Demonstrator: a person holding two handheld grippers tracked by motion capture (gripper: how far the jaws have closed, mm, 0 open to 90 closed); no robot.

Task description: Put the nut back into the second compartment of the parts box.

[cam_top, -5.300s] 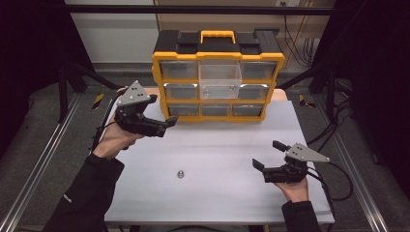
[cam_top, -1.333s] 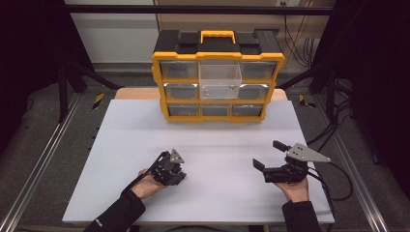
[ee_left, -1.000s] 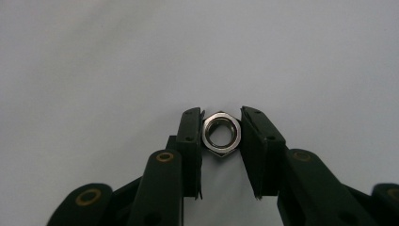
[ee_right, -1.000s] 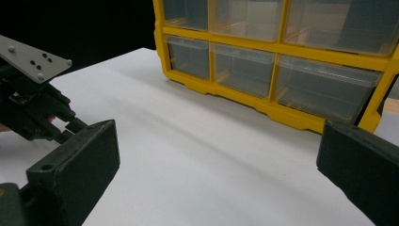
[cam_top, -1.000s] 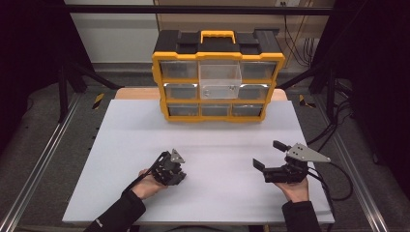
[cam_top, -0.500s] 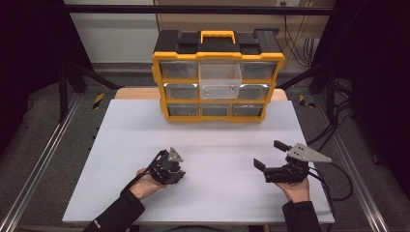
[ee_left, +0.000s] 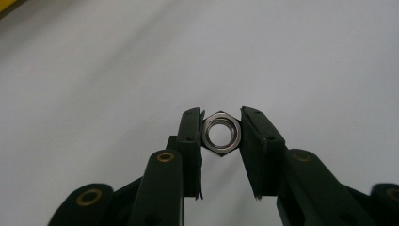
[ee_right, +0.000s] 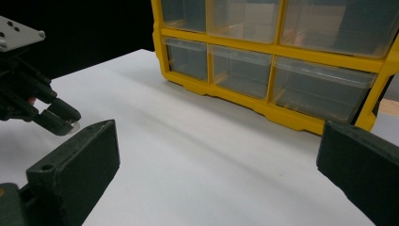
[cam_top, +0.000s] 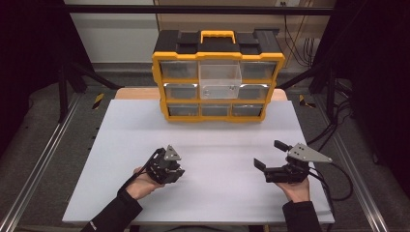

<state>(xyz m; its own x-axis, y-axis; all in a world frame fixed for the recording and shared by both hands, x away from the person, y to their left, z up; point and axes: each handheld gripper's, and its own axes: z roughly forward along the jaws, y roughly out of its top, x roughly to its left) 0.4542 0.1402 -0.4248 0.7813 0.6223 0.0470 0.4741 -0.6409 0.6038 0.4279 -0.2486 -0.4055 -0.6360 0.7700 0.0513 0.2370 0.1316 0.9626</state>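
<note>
Steel hex nut (ee_left: 221, 133) sits clamped between the left gripper (ee_left: 220, 134) pads, pinched across opposite flats, hole facing the camera. Small, hard, light, likely slick; flats look like the safest grip, and a corner grip could let it twist out. White table (cam_top: 222, 140) below is bare with plenty of room. Yellow drawer organizer (cam_top: 218, 77) stands well ahead. Right gripper (cam_top: 272, 155) rests off to the side, jaws wide apart, holding nothing.

Nut (ee_left: 221, 132): bright polished metal, glossy, smooth bore. Left gripper (ee_left: 220, 141): matt black plastic with brass-coloured rivets. Table (cam_top: 212, 145): matt white, smooth. Far organiser (cam_top: 217, 77): glossy yellow-black plastic frame, clear plastic drawers. Right gripper (cam_top: 271, 155): dull grey metal plate.
</note>
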